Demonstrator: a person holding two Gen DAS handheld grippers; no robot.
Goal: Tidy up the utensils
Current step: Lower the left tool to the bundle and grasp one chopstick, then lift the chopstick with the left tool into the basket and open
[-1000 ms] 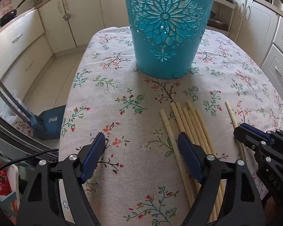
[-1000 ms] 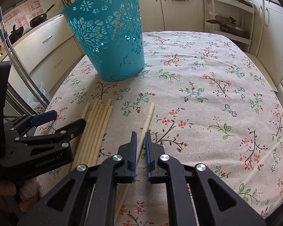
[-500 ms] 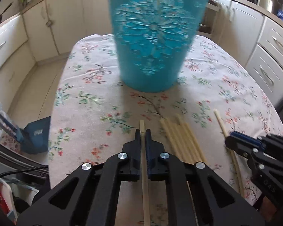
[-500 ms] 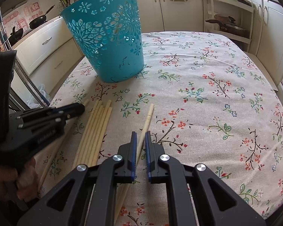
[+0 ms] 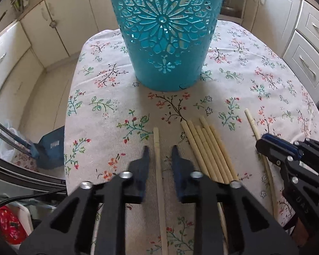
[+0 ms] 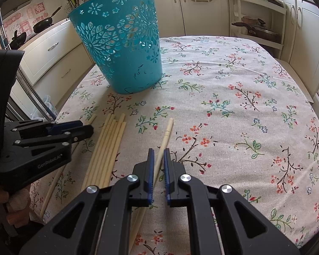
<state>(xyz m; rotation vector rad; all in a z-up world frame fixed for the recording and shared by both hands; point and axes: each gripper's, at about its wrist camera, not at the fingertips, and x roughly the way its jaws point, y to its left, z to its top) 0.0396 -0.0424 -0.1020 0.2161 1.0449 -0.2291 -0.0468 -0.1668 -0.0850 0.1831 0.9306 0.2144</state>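
- Kitchen cabinets ring a table under a floral tablecloth (image 6: 234, 97).
- Left gripper (image 5: 159, 153): jaws opening, one chopstick (image 5: 158, 161) between, pads clear.
- Right gripper (image 6: 158, 155) clamps a lone chopstick (image 6: 167, 132).
- Chopstick bundle (image 5: 208, 148) lies between them.
- Only the right view shows the teal basket (image 6: 121, 42) rim.

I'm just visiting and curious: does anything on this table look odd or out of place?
Mostly tidy. The teal basket stands upright with dark scuffs near its base. Five chopsticks lie bundled together, while two lone chopsticks lie apart, one on each side of the bundle. Nothing is spilled.
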